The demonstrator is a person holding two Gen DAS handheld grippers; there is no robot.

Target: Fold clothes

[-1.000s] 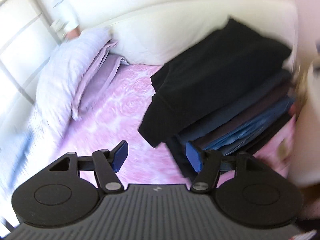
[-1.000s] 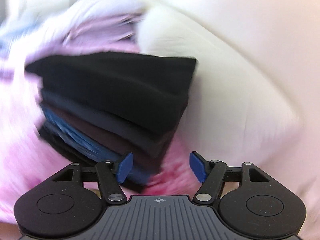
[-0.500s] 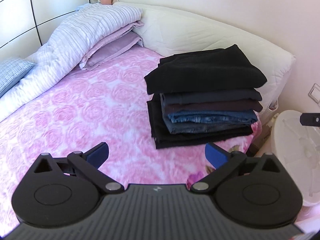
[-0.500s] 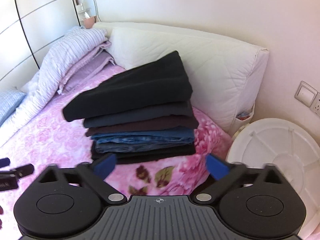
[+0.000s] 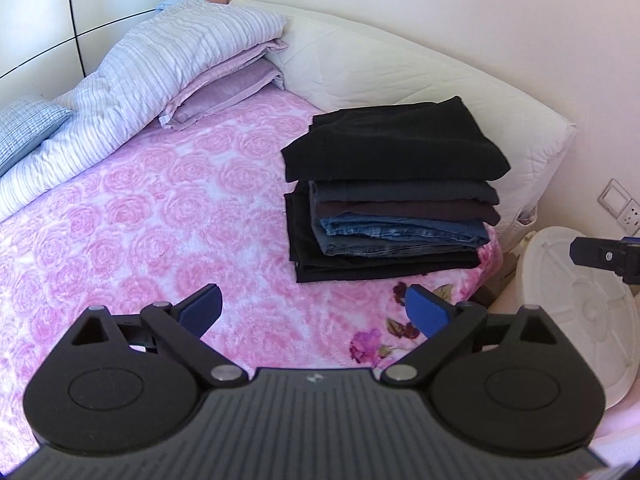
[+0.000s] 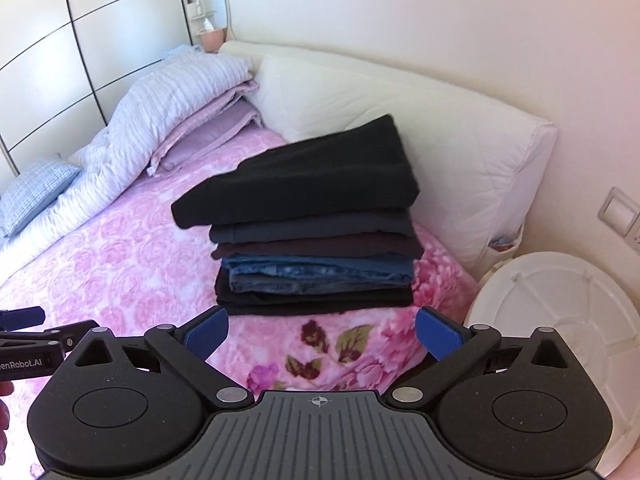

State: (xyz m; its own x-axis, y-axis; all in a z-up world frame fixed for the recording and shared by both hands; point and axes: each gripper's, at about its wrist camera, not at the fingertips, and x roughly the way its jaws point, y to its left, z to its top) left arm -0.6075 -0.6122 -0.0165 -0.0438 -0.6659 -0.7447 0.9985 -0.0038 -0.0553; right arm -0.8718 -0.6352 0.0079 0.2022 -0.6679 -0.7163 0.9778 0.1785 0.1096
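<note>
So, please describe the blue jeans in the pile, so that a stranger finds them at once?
On the pink rose bedspread, near the white headboard cushion, stands a stack of folded clothes. The blue jeans lie low in it, above the black bottom piece. They are the only faded blue denim among dark, plain layers.

Stack of folded clothes (image 5: 394, 196) on bed (image 5: 140, 240), near its right edge. Cushion (image 5: 400, 76) behind stack, along far wall. Pillows (image 5: 160, 72) far left of stack, at head of bed. Round lid (image 5: 580, 308) right of bed, below wall sockets (image 5: 620, 208). Left gripper (image 5: 314, 312) and right gripper (image 6: 320, 332) both near side of stack, apart from it, nothing between fingers. Shelf with small items (image 6: 208, 28) far, behind pillows.
</note>
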